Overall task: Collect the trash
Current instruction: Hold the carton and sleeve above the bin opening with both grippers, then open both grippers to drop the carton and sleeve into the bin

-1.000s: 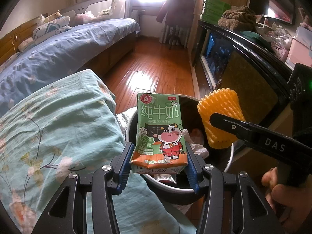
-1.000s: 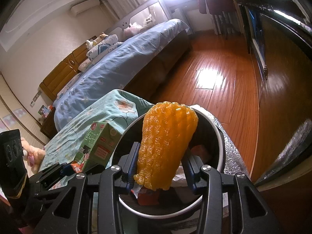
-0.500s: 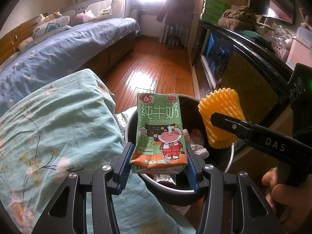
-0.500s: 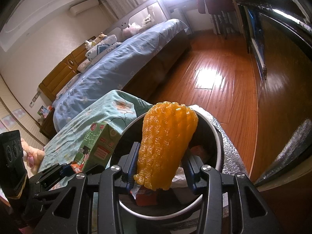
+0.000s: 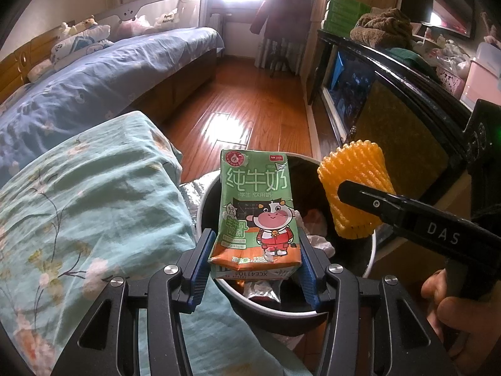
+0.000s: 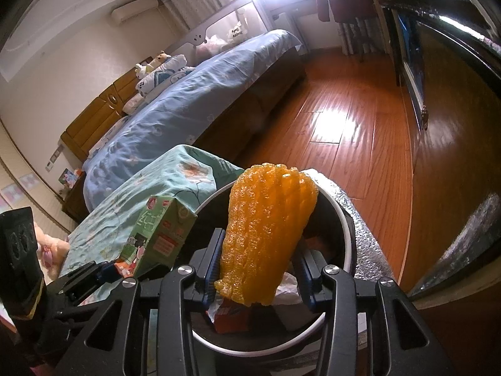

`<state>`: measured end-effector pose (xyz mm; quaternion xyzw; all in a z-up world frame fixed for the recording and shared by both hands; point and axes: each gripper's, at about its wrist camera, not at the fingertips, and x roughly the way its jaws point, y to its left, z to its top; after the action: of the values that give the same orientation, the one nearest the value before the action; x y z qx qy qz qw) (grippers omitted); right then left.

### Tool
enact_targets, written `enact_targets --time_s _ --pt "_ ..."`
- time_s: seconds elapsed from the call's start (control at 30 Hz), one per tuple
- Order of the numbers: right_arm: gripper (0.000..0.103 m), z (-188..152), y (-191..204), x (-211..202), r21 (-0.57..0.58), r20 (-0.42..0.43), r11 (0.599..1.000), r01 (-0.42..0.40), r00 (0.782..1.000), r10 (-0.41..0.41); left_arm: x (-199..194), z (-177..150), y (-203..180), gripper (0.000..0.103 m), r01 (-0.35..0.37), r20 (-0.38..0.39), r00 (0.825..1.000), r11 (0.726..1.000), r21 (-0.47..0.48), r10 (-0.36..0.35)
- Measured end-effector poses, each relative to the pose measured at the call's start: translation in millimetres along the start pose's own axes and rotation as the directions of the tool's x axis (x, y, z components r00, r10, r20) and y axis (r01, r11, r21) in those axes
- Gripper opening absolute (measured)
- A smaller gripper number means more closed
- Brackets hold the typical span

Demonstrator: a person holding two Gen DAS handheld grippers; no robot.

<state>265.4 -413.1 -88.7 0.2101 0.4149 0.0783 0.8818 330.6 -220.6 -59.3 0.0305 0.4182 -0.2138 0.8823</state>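
Sunlit bedroom: a wooden floor (image 5: 238,106) runs to the far window, a blue-covered bed (image 5: 94,72) lies along the left, and a near bed corner under a teal floral sheet (image 5: 78,206) sits beside a round black trash bin (image 5: 371,252) with a white rim.

Both pieces of trash are up and poised over the bin, so the picking part looks done. The left hand-held gripper (image 5: 255,258) is clamped on a green milk carton (image 5: 255,210), its blue pads pressing both sides, the carton upright above the bin's near-left rim. The right hand-held gripper (image 6: 258,271) is clamped on a yellow foam fruit net (image 6: 266,232), held over the bin's middle.

Inside the bin lie crumpled white paper (image 5: 316,238) and an orange wrapper (image 6: 230,315), so some collecting seems already finished.

What is left, by my reading, is to release both items into the bin. Whether more trash waits elsewhere cannot be told.
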Motion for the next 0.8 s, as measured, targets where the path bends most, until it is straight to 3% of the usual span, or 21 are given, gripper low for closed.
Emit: enact_targets --time_s 0.8 --pt "0.044 2.0 -7.4 1.1 0.009 -0.013 1.000 0.005 1.000 -0.005 5.3 3.0 2.5 0.048 0.005 -0.012 1.000 1.000 -0.006 -0.005"
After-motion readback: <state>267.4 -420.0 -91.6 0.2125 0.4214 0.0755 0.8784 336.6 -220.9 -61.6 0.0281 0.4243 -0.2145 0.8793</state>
